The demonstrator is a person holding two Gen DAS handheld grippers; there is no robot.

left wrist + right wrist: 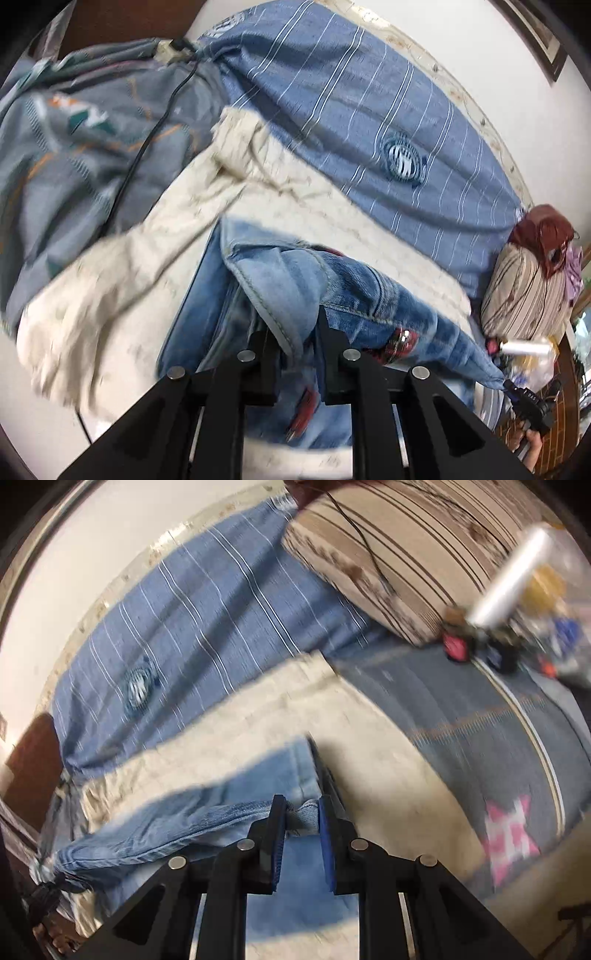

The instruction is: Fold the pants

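Both grippers, left gripper (pixel 295 332) and right gripper (pixel 301 812), pinch the jeans' (pixel 351 291) edge, holding the denim taut between them so it can be folded over the cream sheet (pixel 258 716).

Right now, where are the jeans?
The jeans hang stretched between both claws, left claw and right claw, just above the cream sheet, near the blue striped blanket.

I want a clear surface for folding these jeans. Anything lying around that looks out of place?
Yes. A black cable trails loose across the grey patterned blanket, and a crumpled cream cloth lies bunched under the jeans. Small clutter sits beside the striped pillow.
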